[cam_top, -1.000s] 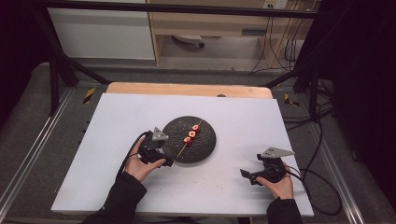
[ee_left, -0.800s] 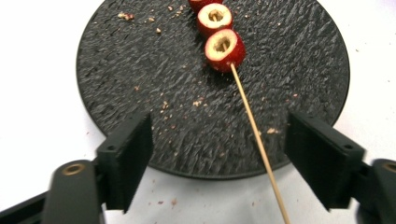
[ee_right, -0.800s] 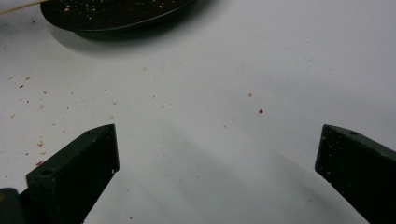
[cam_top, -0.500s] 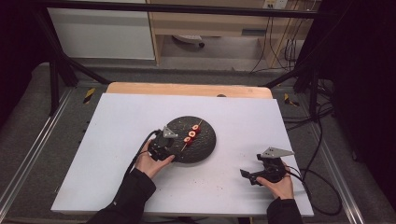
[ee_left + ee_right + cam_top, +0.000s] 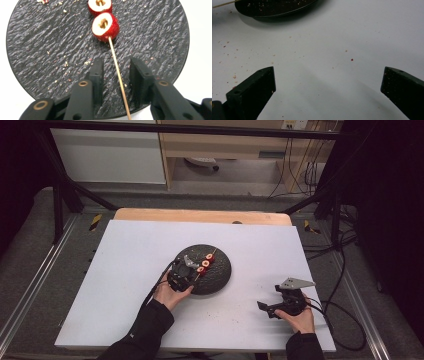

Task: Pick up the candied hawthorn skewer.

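Bamboo skewer [image 5: 117, 66] lies between my left gripper [image 5: 116, 72], jaws closing but not touching; I should centre, then pinch gently.

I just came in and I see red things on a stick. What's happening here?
A person holds a gripper in each hand at a white table. The left gripper has just been closing around the wooden skewer of red fruit pieces lying on a dark round plate, but isn't pinching it yet. The right gripper waits open over the table.
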Demonstrator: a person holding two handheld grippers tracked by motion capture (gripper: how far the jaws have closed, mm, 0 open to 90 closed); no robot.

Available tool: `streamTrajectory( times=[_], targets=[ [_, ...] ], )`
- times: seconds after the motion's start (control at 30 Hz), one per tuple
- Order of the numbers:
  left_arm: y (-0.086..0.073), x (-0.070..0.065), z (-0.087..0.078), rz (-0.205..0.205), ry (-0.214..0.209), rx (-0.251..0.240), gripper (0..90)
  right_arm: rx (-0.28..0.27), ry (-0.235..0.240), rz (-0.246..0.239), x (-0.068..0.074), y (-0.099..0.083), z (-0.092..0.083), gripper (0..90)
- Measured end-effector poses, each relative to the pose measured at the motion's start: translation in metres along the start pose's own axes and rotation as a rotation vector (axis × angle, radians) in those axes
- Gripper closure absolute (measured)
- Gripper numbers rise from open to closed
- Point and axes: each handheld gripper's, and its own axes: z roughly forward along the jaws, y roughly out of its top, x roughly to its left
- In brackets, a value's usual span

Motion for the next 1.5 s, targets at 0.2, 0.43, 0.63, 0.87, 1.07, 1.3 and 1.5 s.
streamTrajectory(
  times=[0.2,0.43,0.63,0.87,1.07,1.3,1.5],
  targets=[
    [0.001,0.0,0.003,-0.018,0.013,0.018,73.1,-0.002,0.0,-0.001,0.0,0.0,0.0,0.6],
    [0.004,-0.003,0.005,-0.035,0.033,0.037,79.1,0.004,0.003,0.002,0.0,0.0,0.0,0.5],
    [0.005,-0.005,0.005,-0.058,0.056,0.041,84.4,0.005,0.005,0.003,0.0,0.0,0.0,0.5],
    [0.005,-0.003,0.004,-0.097,0.071,0.038,87.4,0.005,0.006,0.005,0.0,0.0,0.0,0.5],
    [0.002,-0.001,-0.002,-0.102,0.065,-0.007,87.8,0.005,0.006,0.002,0.0,0.0,0.0,0.5],
    [-0.005,0.004,-0.017,-0.094,0.04,-0.08,87.8,0.002,0.002,0.003,0.0,0.0,0.0,0.5],
    [-0.019,0.011,-0.035,-0.076,0.006,-0.152,87.8,0.0,0.003,0.008,0.001,0.001,0.0,0.5]
  ],
)
